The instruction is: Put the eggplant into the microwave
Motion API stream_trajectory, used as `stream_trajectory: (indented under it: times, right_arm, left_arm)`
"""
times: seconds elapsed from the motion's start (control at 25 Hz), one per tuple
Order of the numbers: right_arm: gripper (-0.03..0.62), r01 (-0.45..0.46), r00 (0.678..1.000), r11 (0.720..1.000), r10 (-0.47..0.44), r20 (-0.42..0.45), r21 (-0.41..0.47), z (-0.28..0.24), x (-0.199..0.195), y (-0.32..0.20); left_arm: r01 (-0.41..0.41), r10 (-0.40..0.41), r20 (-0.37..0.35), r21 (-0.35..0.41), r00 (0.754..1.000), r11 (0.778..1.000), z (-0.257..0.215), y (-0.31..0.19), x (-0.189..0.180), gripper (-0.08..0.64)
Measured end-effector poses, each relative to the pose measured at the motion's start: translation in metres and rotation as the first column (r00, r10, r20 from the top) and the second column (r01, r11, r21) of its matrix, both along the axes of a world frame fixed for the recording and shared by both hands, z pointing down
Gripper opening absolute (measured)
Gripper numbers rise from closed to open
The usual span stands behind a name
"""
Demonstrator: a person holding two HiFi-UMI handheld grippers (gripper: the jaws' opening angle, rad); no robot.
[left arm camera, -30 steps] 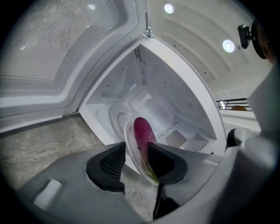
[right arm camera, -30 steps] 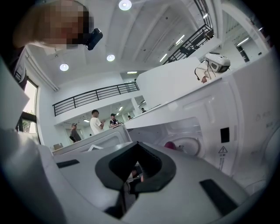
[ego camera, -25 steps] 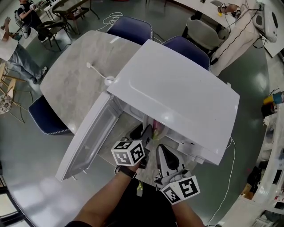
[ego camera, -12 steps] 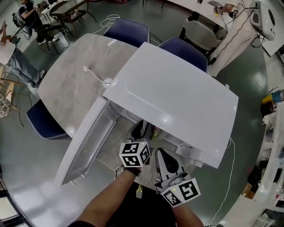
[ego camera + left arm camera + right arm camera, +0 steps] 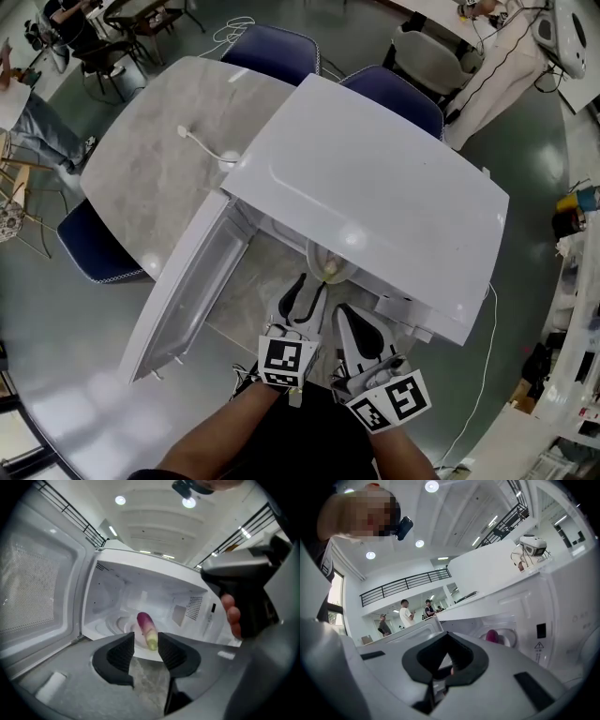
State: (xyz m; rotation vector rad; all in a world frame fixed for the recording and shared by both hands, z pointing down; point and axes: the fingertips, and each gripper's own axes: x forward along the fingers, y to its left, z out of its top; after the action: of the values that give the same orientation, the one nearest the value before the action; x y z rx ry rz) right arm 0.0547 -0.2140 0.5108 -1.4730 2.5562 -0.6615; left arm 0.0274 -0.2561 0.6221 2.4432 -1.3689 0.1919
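We see the white microwave [image 5: 375,197] on a mottled grey table [image 5: 150,159], its door [image 5: 183,291] swung wide. Dark blue chairs [image 5: 277,52] are tucked in behind it and a glossy grey floor [image 5: 56,337] lies all round. The eggplant [image 5: 146,629] (purple, paling to green at one end) lies on the turntable [image 5: 117,623] inside. Our left gripper [image 5: 146,651] hangs before the cavity, jaws apart on nothing; our right gripper [image 5: 446,665] has its jaws together, empty.

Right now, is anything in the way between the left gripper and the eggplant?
Nothing visible. The eggplant lies inside the microwave, whose door is swung open. The left gripper, jaws apart and empty, faces it across a strip of table.
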Motion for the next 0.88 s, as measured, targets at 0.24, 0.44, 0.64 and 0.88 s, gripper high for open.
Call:
stream_trajectory:
  times: [0.24, 0.44, 0.64, 0.88]
  right_arm:
    - [0.002, -0.012, 1.0, 1.0, 0.012, 0.002, 0.017, -0.007, 0.005, 0.002]
    - [0.002, -0.03, 1.0, 0.999, 0.03, 0.004, 0.021, -0.007, 0.011, 0.003]
    - [0.002, -0.037, 0.999, 0.999, 0.037, 0.006, 0.022, -0.007, 0.013, 0.004]
    - [0.002, -0.05, 0.999, 0.999, 0.05, 0.0, 0.021, -0.005, 0.017, 0.003]
  left_arm:
    - [0.043, -0.041, 0.064, -0.023, 0.997, 0.999, 0.02, 0.005, 0.006, 0.178]
    - [0.05, -0.048, 0.089, -0.026, 0.995, 0.998, 0.026, 0.003, 0.008, 0.093]
    - [0.045, -0.04, 0.118, -0.045, 0.992, 0.998, 0.033, 0.005, 0.014, 0.037]
    - [0.05, -0.045, 0.11, -0.041, 0.993, 0.998, 0.033, -0.011, 0.017, 0.037]
